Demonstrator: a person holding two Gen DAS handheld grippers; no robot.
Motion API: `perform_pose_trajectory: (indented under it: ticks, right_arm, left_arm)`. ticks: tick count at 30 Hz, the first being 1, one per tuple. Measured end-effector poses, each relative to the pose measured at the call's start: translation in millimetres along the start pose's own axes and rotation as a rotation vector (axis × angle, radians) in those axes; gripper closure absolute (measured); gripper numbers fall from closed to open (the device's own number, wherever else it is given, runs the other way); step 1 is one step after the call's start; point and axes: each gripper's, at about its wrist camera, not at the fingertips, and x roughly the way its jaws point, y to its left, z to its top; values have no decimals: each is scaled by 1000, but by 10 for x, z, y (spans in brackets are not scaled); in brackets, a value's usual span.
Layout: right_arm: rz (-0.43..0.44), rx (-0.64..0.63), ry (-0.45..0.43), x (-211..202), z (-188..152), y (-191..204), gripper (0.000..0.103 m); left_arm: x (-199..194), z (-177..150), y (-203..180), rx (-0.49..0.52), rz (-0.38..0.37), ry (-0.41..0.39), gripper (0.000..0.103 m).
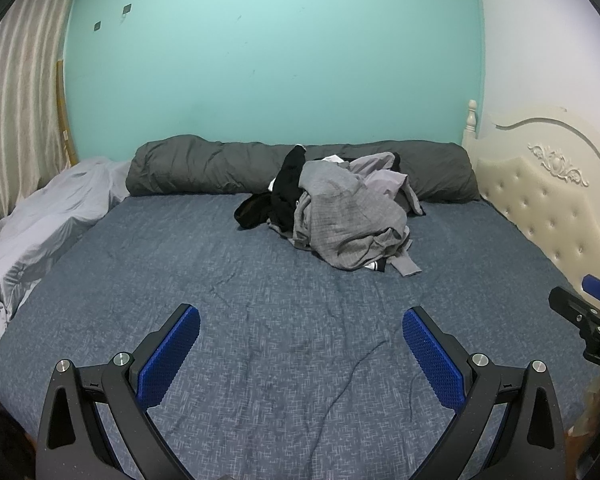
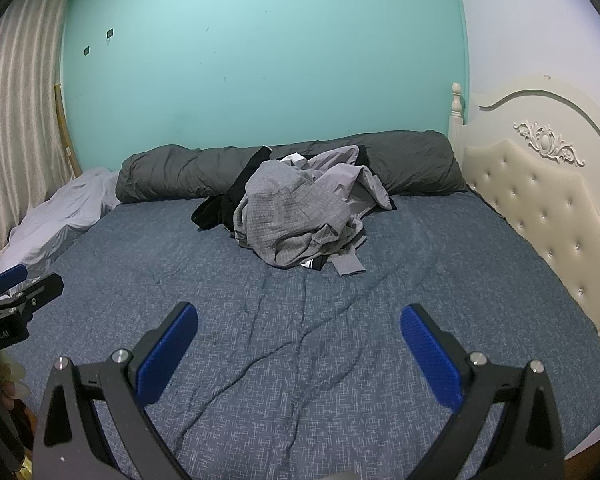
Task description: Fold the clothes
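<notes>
Left gripper (image 1: 301, 318) and right gripper (image 2: 299, 316) held spread, empty, tilted downward over bed (image 1: 260, 280); clothes pile (image 1: 340, 208) well apart, perhaps several garments

The blue-grey flecked woven bedcover (image 1: 260, 280) looks matt and slightly creased. The heap of grey and black cloth garments (image 1: 340, 208) looks soft and crumpled. The cream tufted headboard (image 2: 540, 200) has a smooth, faintly glossy padded panel beneath carved painted wood.
</notes>
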Motion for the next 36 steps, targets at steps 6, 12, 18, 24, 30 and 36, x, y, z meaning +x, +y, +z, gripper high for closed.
perform_pose_trajectory:
  ticks: [6, 12, 18, 24, 30, 36]
  right_arm:
    - [2, 4, -1, -7, -7, -8, 1]
    - [4, 8, 0, 9, -20, -26, 1]
    - [9, 10, 4, 17, -25, -28, 1]
    - [11, 10, 2, 6, -30, -26, 1]
    - [12, 11, 2, -1, -9, -19, 1]
    - [13, 10, 3, 8, -13, -25, 1]
  left_arm:
    - [19, -42, -19, -2, -1, -3, 0]
    - [11, -29, -3, -3, -1, 1, 0]
    - [13, -22, -8, -3, 1, 1, 0]
    - [14, -36, -25, -5, 2, -2, 0]
    - [13, -17, -22, -7, 3, -1, 0]
    - [12, -5, -8, -8, 2, -1, 0]
